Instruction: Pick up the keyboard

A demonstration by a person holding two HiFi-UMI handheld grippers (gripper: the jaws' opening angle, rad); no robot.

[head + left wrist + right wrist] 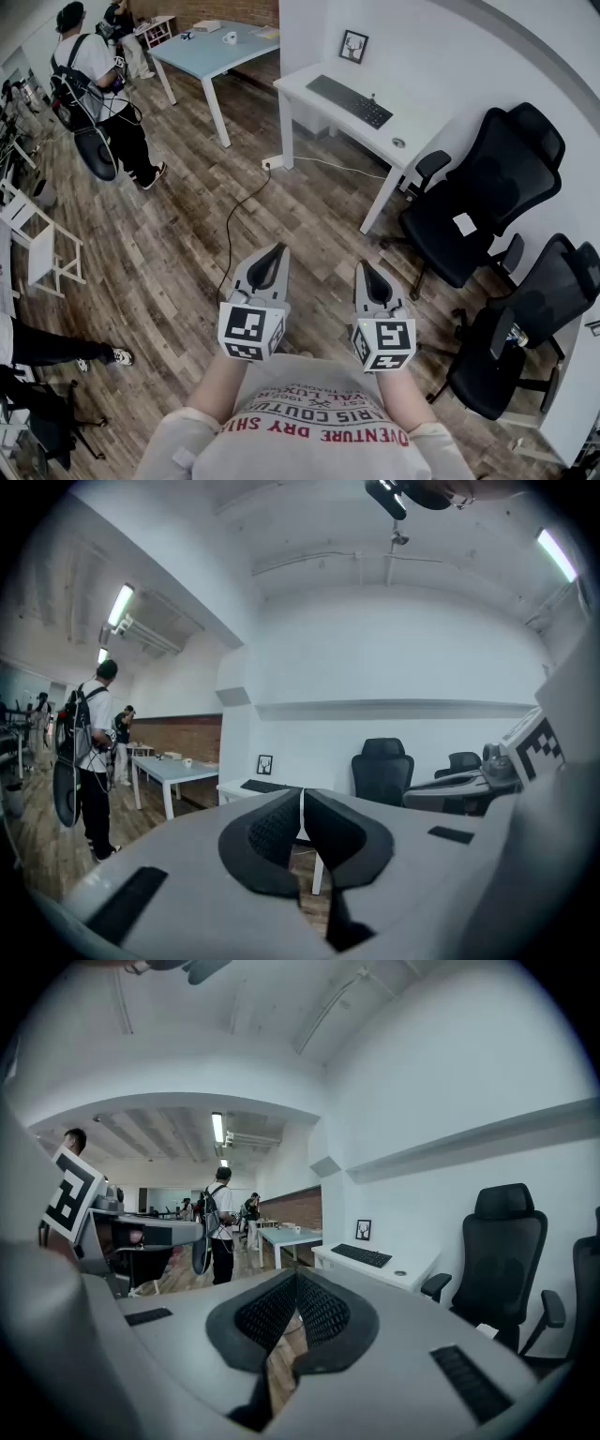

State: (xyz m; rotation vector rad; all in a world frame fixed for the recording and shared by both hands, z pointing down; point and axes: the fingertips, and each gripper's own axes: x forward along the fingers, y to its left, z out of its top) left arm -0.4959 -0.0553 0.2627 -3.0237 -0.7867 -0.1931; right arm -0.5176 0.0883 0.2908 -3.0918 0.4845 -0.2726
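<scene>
- The left tongs [272, 251] are closed tight, pad against pad, with nothing between them. They are held in the air at 6 o'clock in the head view, pointing nearly level.
- The right tongs [367, 267] are pressed together in the same way and are also empty. They sit just beside the left pair, toward 3 o'clock.
- The keyboard [349, 100] is black and lies flat on the white table [323, 111], at about 12 o'clock from the two tongs and well apart from them. Neither pair touches it.
- A small framed picture [353, 46] leans on the wall at 12 o'clock from the keyboard. A small round object [398, 142] rests on the table at 4 o'clock from the keyboard.
- A black office chair [478, 202] stands near the table end, at 2 o'clock from the tongs. A second chair [525, 328] stands at 3 o'clock.
- A pale blue table [211, 47] stands at 11 o'clock.
- A person with a backpack [94, 84] stands on the wooden floor [187, 234] at 10 o'clock.
- A dark cable [234, 216] trails across the floor from near the white table's leg.
</scene>
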